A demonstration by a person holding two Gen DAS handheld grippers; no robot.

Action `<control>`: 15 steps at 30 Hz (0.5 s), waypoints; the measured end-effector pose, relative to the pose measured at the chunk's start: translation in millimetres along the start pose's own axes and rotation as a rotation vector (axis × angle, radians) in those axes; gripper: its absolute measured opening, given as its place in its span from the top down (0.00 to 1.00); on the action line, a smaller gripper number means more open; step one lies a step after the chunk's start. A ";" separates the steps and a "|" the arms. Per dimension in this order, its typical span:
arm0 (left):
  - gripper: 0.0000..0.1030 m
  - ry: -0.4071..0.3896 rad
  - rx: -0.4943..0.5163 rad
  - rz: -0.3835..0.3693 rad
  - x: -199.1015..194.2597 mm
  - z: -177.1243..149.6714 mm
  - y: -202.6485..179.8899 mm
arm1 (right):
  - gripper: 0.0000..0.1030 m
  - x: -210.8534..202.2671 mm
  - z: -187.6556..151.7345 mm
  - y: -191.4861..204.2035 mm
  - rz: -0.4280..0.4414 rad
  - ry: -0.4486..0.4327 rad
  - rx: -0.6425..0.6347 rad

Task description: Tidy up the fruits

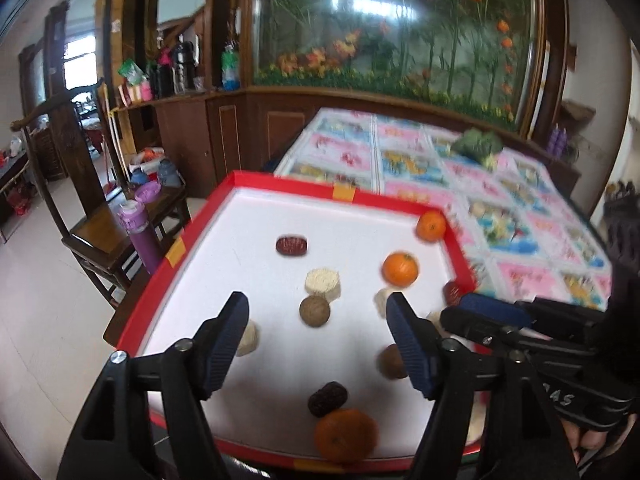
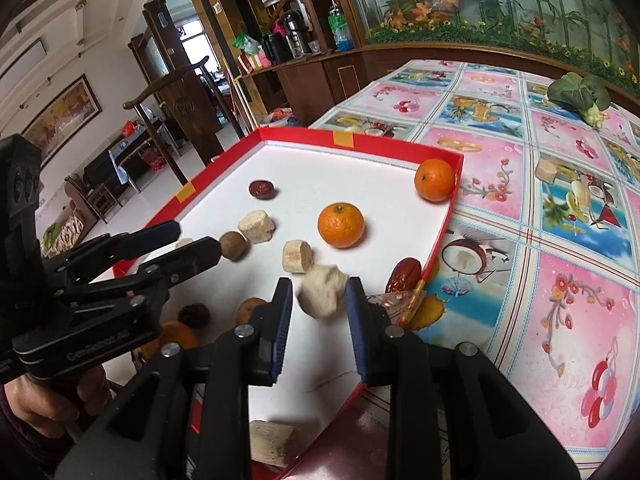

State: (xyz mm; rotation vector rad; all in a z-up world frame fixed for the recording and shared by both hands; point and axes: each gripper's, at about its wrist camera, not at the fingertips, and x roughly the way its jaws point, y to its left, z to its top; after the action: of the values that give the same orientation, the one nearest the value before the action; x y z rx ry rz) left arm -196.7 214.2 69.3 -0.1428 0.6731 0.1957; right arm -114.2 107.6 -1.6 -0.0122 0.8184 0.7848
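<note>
This is a lived-in home, a dining or sitting room. The worktop wears a plastic cloth (image 2: 540,184) printed with fruit and flowers. A carved wooden chair (image 1: 86,216) stands on the pale tiled floor, and a dark wood sideboard (image 2: 304,68) carries thermos flasks and bottles. A large glass panel with artificial bamboo and flowers (image 1: 396,28) fills the wall behind, and a framed painting (image 2: 60,108) hangs farther off.

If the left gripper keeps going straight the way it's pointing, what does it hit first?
Probably the round brown fruit, lying just ahead between the open left gripper fingers, on the white floor of the red-rimmed tray. Depth is unclear; the beige chunk sits right behind it.
</note>
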 end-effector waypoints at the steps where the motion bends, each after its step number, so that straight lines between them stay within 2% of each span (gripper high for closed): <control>1: 0.25 -0.015 0.007 0.010 -7.9 1.1 -3.4 | 0.69 -3.9 0.3 -0.1 0.003 -0.010 0.002; 4: 0.24 -0.040 0.038 0.042 -22.0 5.4 -13.7 | 0.59 -14.8 2.0 -0.9 -0.007 -0.042 0.009; 8: 0.22 -0.069 0.036 0.033 -44.1 7.5 -21.8 | 0.56 -33.5 4.2 -0.4 -0.002 -0.087 0.023; 11: 0.21 -0.100 0.036 0.105 -59.3 10.1 -26.5 | 0.51 -50.5 4.5 3.8 -0.007 -0.126 0.019; 13: 0.18 -0.138 0.045 0.166 -70.7 11.6 -29.8 | 0.44 -62.4 5.0 7.3 -0.012 -0.155 0.013; 15: 0.08 -0.188 0.042 0.215 -83.3 12.6 -30.8 | 0.41 -74.7 4.0 11.1 -0.014 -0.184 0.007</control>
State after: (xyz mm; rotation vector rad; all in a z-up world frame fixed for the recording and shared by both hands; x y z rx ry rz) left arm -245.8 175.6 133.6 -0.0108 0.5043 0.3964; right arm -150.2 70.4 53.5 0.0597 0.6461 0.7573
